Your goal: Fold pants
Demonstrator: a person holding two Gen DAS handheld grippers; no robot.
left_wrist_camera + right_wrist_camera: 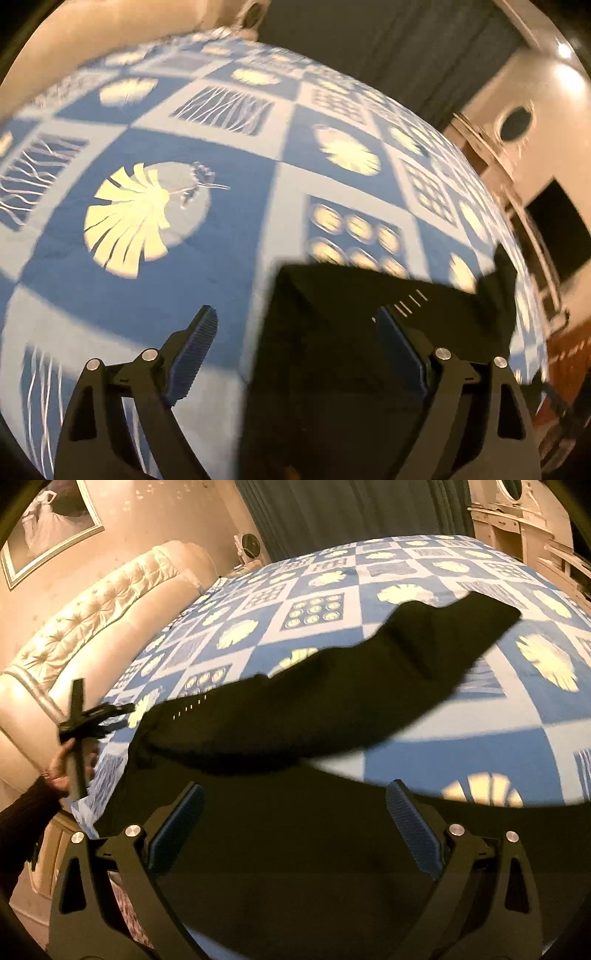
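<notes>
Black pants [332, 709] lie spread on a blue and white patterned bedspread [461, 746], one leg reaching to the far right. In the left wrist view the pants [332, 350] fill the lower middle. My left gripper [295, 332] is open, its right finger over the black fabric and its left finger over the bedspread. It also shows in the right wrist view [96, 716], held by a hand at the pants' left end. My right gripper [295, 812] is open, hovering over the near part of the pants. Neither holds anything.
A cream tufted headboard [96, 616] runs along the left of the bed. Dark curtains [351, 509] hang behind it. A pale dresser with an oval mirror [517, 517] stands at the far right. A framed picture [48, 520] hangs on the wall.
</notes>
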